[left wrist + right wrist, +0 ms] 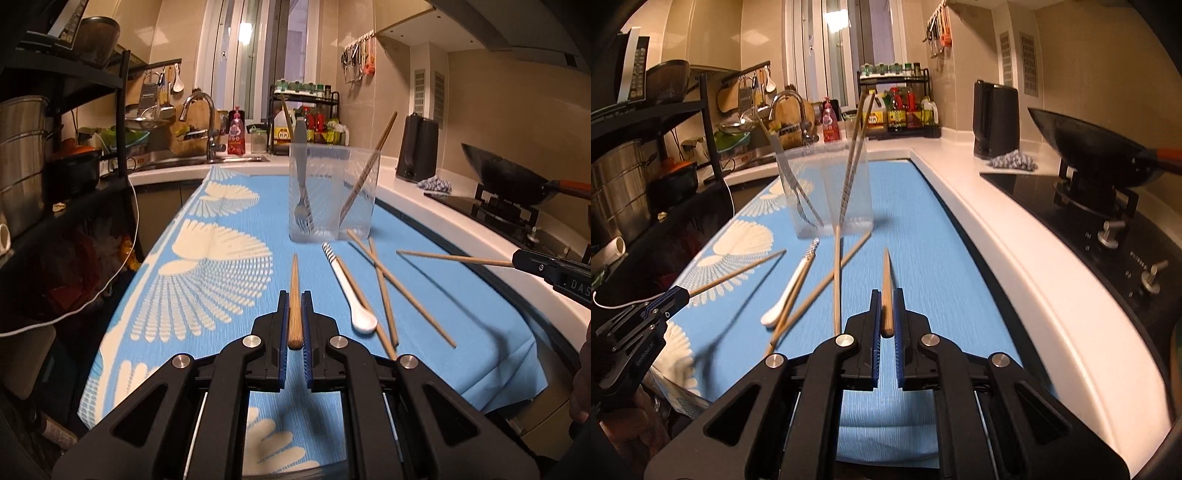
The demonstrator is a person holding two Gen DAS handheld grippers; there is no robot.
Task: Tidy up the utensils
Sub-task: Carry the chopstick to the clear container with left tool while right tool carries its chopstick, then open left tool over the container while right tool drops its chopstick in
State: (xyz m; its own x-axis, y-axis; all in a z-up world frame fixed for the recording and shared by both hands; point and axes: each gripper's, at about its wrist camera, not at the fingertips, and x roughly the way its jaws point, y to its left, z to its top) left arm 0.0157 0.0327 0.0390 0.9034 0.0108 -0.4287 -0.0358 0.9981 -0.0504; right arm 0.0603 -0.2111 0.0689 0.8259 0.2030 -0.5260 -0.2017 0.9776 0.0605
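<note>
My left gripper (294, 295) is shut on the thick end of a wooden chopstick (294, 271), held just above the blue patterned mat (221, 295). My right gripper (886, 294) is shut on another chopstick (886, 266), and both chopsticks point forward. Each gripper shows in the other's view: the right gripper (518, 259), the left gripper (685, 294). Ahead stands a clear container (332, 192) holding a fork (301, 184) and chopsticks (364, 173). A white spoon (352, 291) and three loose chopsticks (384, 291) lie crossed on the mat between the grippers.
A wok (1089, 147) sits on the stove (1052, 192) at right, beyond the white counter edge (1015, 236). A black kettle (995, 118) and a cloth stand behind it. A sink tap (201, 118), a bottle rack and a black shelf (74, 155) with pots fill the back and left.
</note>
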